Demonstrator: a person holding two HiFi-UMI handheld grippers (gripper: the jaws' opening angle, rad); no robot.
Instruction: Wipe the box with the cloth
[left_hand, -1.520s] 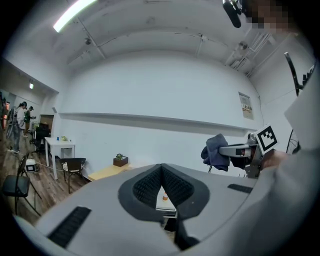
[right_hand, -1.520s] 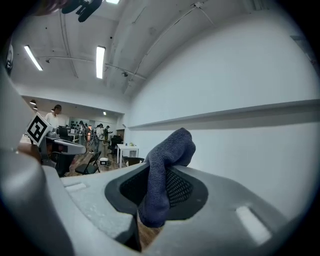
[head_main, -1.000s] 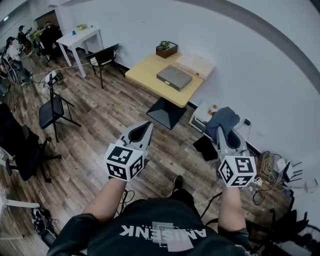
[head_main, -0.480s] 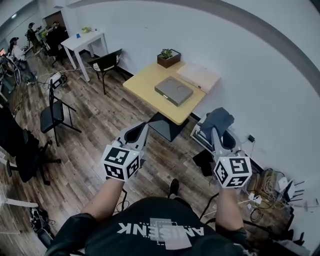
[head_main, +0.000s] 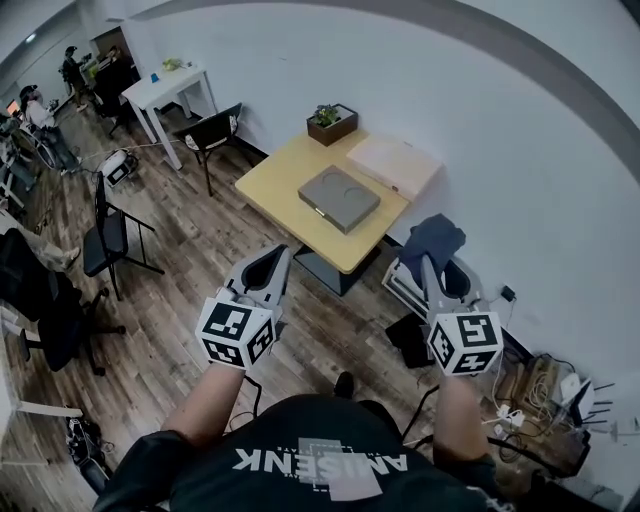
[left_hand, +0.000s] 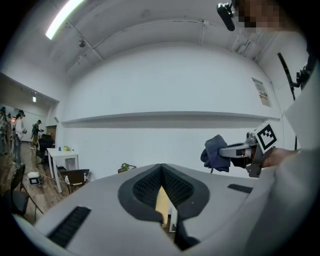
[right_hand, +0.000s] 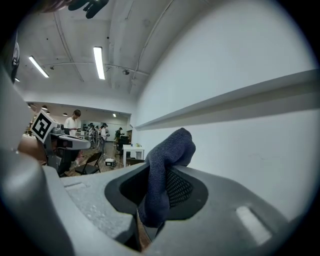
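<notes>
A flat grey box (head_main: 339, 198) with a round dent lies on a light wooden table (head_main: 283, 172) ahead of me, out of reach of both grippers. My right gripper (head_main: 430, 263) is held in the air right of the table's near corner and is shut on a dark blue cloth (head_main: 438, 238). In the right gripper view the cloth (right_hand: 169, 151) bulges up from between the jaws of that gripper (right_hand: 159, 172). My left gripper (head_main: 284, 252) hovers above the floor before the table. Its jaws (left_hand: 161, 167) meet at the tip with nothing between them.
A pale flat box (head_main: 393, 165) and a small planter (head_main: 331, 116) share the table. A black chair (head_main: 212, 120) and a white table (head_main: 165, 85) stand behind, a folding chair (head_main: 105, 235) at the left. Cables (head_main: 550, 375) lie by the wall at the right.
The table and grey box have come nearer and lower in the head view. Both grippers keep their places in front of me, the cloth still held.
</notes>
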